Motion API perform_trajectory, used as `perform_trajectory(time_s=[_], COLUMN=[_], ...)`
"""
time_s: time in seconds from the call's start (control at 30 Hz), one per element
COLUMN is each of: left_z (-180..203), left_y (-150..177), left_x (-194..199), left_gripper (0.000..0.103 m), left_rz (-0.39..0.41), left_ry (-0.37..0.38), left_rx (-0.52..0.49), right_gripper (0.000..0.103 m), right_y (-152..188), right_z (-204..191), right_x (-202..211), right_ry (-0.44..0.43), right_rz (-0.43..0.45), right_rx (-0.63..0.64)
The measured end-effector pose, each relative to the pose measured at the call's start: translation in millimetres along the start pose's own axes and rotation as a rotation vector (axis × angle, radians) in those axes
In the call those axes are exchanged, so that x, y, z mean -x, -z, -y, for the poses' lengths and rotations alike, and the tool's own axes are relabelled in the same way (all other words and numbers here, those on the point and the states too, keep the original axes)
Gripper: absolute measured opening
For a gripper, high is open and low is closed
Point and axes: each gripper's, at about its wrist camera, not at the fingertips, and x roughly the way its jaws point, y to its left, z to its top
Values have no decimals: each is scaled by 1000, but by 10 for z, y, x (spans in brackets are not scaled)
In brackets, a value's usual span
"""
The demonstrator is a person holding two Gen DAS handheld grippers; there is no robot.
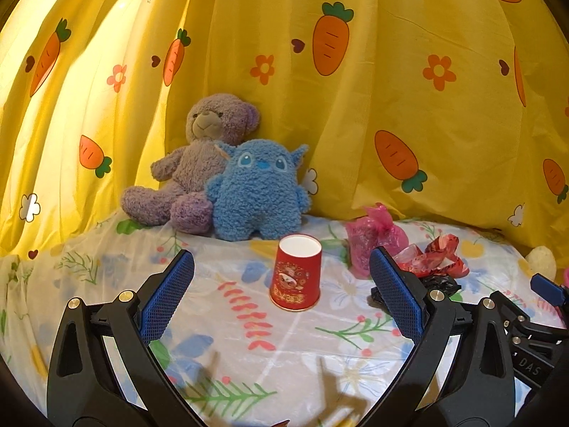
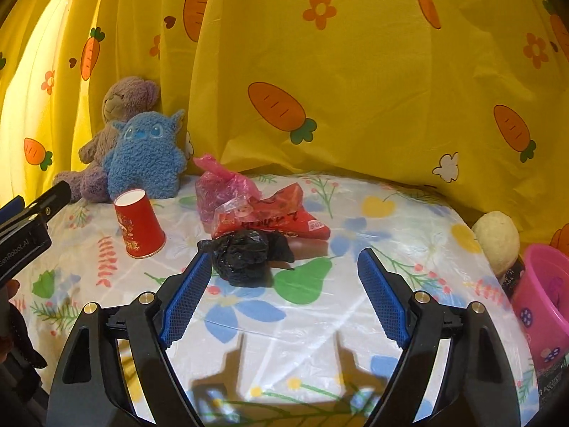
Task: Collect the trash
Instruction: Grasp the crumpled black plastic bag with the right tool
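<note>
From the left wrist view, the left gripper (image 1: 281, 288) is being held above the floral tablecloth (image 1: 220, 338) with its jaws spread wide and nothing between the pads. A red paper cup (image 1: 296, 273) is seen upside down (white base upward) beyond the blue fingers, in front of a purple teddy bear (image 1: 199, 156) and a blue plush toy (image 1: 258, 192). A pink plastic bag (image 1: 373, 238) is lying to its right.

From the right wrist view, the right gripper (image 2: 282, 288) is likewise being held wide and empty. A crumpled black bag (image 2: 243, 254) is lying just beside its left finger, touching a red snack wrapper (image 2: 281, 219). A pink bucket (image 2: 544, 306) is seen at the right edge.
</note>
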Motion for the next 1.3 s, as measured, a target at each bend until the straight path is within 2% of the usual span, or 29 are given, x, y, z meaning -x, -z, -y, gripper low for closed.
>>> perform_trajectory(time_s=[0.27,0.5,0.77,0.87,0.93,1.0,1.1,1.3], left_z=[-11,-37,-51,-41,-30,-22,-19,-37], left_y=[-13,-5,53,68,78,86,101,118], left_x=[-146,-238,-350,-384,-404,-425,-448,-488], left_gripper=[97,97,97,97,97,97,97,97], left_rz=[-10,-20,-48,-60,-64,-67,-76,-85], left_ry=[15,18,30,53,58,61,70,78], left_rx=[-11,-7,-3,2,-1,-3,-2,4], right_gripper=[81,77,65,55,39,30,10,3], right_y=[3,31,34,24,30,44,63,68], right_z=[-139,-177,-173,-188,-192,-187,-179,4], right_x=[-280,-536,-805,-886,-947,-984,-988,-742], right_ry=[-16,-36,-48,-54,-61,-69,-78,-100], right_rz=[-47,-96,-147,-160,-180,-191,-193,-139], right_rx=[13,18,3,8,7,12,19,0])
